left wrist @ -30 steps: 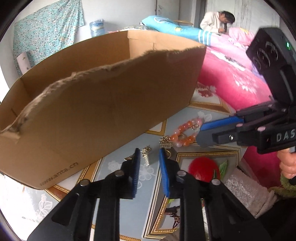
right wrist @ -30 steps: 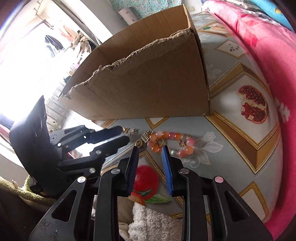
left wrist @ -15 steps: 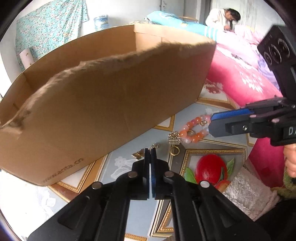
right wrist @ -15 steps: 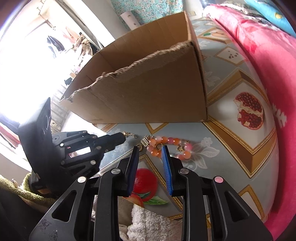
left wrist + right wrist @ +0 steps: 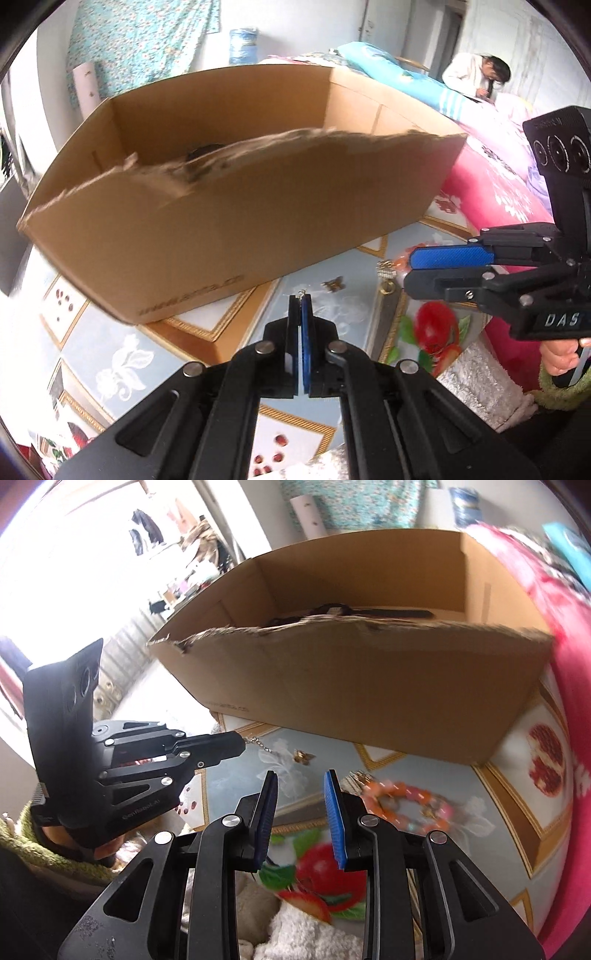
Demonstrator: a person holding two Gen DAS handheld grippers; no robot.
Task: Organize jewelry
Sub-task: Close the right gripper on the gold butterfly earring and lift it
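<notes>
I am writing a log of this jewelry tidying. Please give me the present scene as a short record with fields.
left hand-held gripper: shut on a small chain earring, its end hanging from the tips
right hand-held gripper: open, nothing between its pads
cardboard box: open top, torn front edge, a dark strap-like item inside
bead bracelet: orange and pink, lying on the patterned tablecloth
small gold charm: lying on the cloth, in front of the box
</notes>
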